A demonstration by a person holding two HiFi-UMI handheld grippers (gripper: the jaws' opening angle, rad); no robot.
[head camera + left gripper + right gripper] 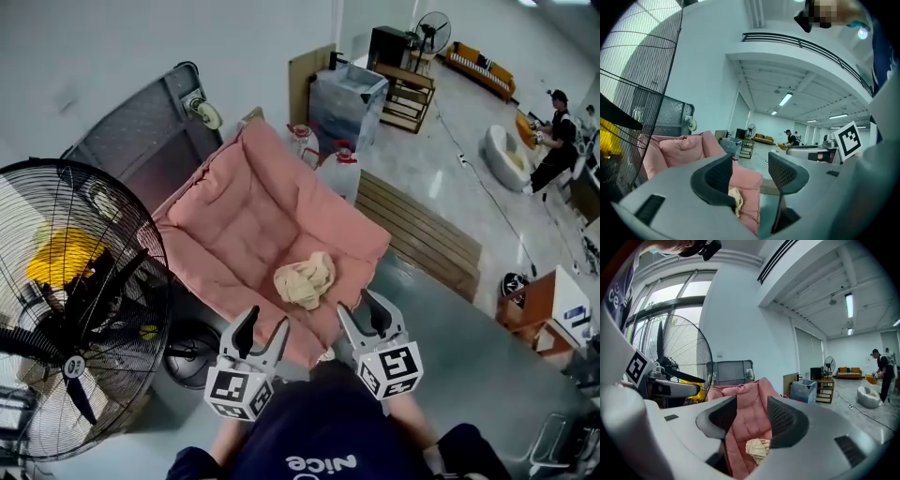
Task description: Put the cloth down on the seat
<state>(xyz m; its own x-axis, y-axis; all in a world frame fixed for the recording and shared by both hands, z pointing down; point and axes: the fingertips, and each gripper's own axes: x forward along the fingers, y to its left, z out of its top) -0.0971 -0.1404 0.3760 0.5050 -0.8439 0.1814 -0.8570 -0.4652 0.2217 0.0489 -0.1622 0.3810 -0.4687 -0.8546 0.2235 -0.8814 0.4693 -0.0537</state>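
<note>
A crumpled cream cloth (305, 279) lies on the front part of the pink cushioned seat (246, 221). It also shows low between the jaws as the cloth (758, 448) in the right gripper view and the cloth (736, 199) in the left gripper view. My left gripper (266, 333) is open and empty, just short of the seat's front edge. My right gripper (364, 314) is open too, near the seat's front right corner. Neither touches the cloth.
A big black floor fan (73, 309) stands close at the left. A grey metal cart (150, 127) leans behind the seat. Water jugs (339, 172), a grey bin (347, 101) and wooden slats (422, 234) lie beyond. A person (555, 141) sits far right.
</note>
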